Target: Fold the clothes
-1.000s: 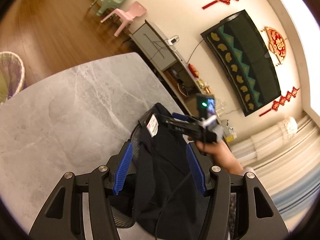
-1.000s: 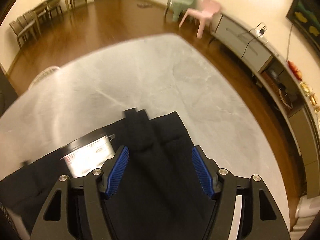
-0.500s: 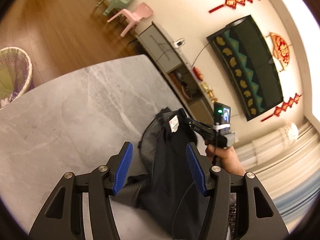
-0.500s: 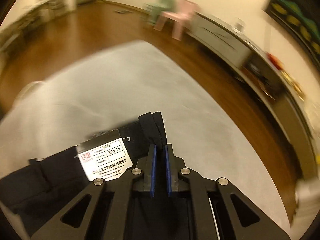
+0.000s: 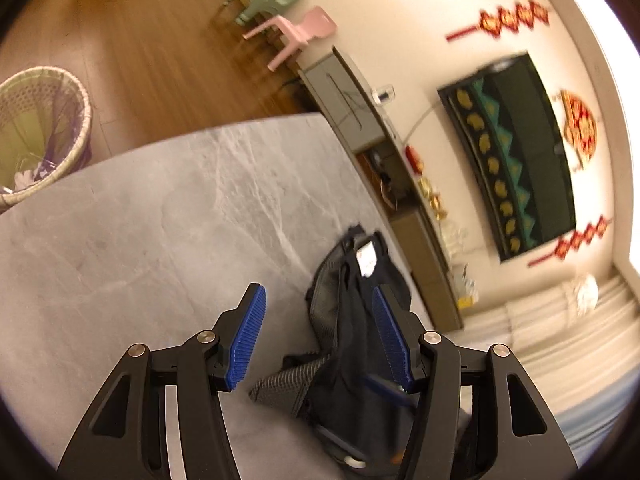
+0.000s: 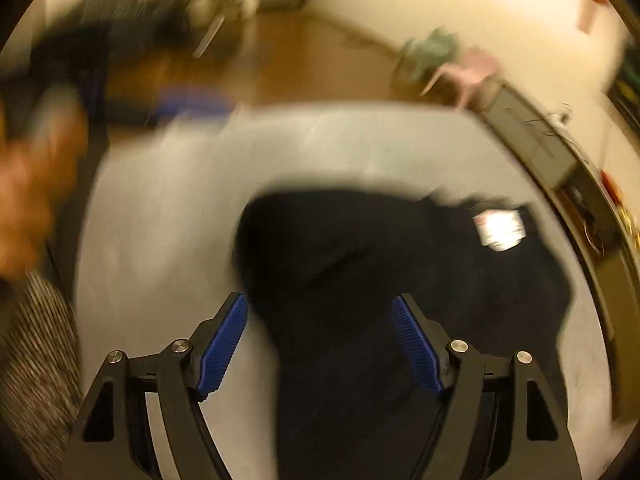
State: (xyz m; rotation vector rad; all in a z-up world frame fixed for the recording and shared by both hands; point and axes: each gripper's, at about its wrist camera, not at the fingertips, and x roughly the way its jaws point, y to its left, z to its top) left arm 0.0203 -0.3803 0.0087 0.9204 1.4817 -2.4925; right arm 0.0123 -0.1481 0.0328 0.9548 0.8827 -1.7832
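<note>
A black pair of trousers point(image 5: 360, 344) with a white size label point(image 5: 366, 258) lies bunched on the grey marble table point(image 5: 140, 240), near its right edge. My left gripper point(image 5: 320, 340) is open, with the cloth against its right finger. In the blurred right wrist view the trousers point(image 6: 360, 280) lie heaped on the table point(image 6: 160, 240), the white label point(image 6: 500, 228) at the far right. My right gripper point(image 6: 320, 340) is open and hovers over the cloth, holding nothing.
A lined waste basket point(image 5: 36, 136) stands on the wooden floor left of the table. A green chair point(image 5: 268, 0) and a pink chair point(image 5: 296, 32) stand by a grey cabinet point(image 5: 352, 108) along the wall. A blurred hand point(image 6: 28, 184) shows at the left.
My right gripper was shut on the waistband half a second ago; it has opened, let the trousers drop and swung quickly. The trousers now lie heaped on the table. The left gripper stays open.
</note>
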